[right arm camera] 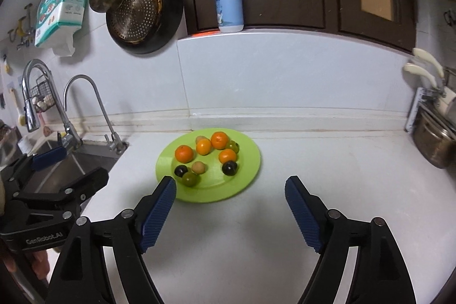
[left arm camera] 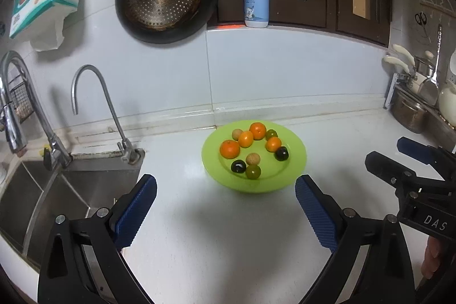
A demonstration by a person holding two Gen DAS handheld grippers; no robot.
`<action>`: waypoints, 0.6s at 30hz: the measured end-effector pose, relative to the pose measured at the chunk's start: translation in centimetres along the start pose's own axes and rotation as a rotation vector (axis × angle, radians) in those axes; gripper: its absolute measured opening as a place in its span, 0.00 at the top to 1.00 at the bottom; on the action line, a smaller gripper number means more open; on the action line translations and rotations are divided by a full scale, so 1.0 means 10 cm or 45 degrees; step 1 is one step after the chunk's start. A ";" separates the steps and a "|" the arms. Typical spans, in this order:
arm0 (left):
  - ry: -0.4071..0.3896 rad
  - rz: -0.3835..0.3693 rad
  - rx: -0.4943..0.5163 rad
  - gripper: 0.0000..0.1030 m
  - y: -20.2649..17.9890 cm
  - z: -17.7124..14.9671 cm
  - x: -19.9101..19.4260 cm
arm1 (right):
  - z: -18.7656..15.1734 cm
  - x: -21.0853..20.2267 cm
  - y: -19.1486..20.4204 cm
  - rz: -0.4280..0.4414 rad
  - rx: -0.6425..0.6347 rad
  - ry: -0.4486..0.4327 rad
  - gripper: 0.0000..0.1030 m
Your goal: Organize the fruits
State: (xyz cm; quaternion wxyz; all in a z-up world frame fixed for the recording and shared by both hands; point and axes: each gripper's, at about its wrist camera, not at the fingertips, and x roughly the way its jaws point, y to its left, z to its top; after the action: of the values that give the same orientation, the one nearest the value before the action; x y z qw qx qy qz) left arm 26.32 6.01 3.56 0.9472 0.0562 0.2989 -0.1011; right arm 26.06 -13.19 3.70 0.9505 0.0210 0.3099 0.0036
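Both grippers hang above the white surface, short of the green plate, and neither one touches it. The left gripper has its blue fingers spread wide, nothing between them. The right gripper is the same story: fingers wide apart and empty, the left one overlapping the plate's near rim in the right wrist view.

On the plate, nine small round fruits lie in a loose ring, none with a clear long axis. Four oranges take the far and left side of the plate. Two dark plums sit on the near side, one left, one right. Two green fruits, one at the near edge, one at the far right. Two pale tan fruits, one toward the middle, one at the back.

The sink lies left of the plate, with the faucet at its back edge.
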 end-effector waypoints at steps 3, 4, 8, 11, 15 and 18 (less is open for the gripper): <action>-0.008 -0.015 0.008 0.02 -0.03 -0.04 -0.12 | -0.05 -0.13 0.00 -0.006 0.006 -0.007 0.23; -0.009 -0.020 0.010 0.02 -0.04 -0.05 -0.15 | -0.07 -0.18 0.00 -0.007 0.009 -0.010 0.23; -0.036 -0.020 0.010 0.00 -0.04 -0.07 -0.32 | -0.12 -0.30 0.01 -0.012 0.013 -0.017 0.23; -0.066 0.000 0.023 0.00 -0.05 -0.08 -0.43 | -0.16 -0.41 0.03 -0.018 0.002 -0.027 0.23; -0.085 0.001 0.027 0.00 -0.04 -0.10 -0.56 | -0.18 -0.54 0.06 -0.021 -0.005 -0.048 0.23; -0.087 0.000 0.023 0.00 -0.03 -0.12 -0.62 | -0.19 -0.62 0.07 -0.019 -0.002 -0.061 0.23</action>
State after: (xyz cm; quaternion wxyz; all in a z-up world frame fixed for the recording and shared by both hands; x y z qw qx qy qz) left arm 20.56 6.91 6.13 0.9564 0.0611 0.2654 -0.1055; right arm 19.88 -12.52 5.83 0.9577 0.0179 0.2872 -0.0036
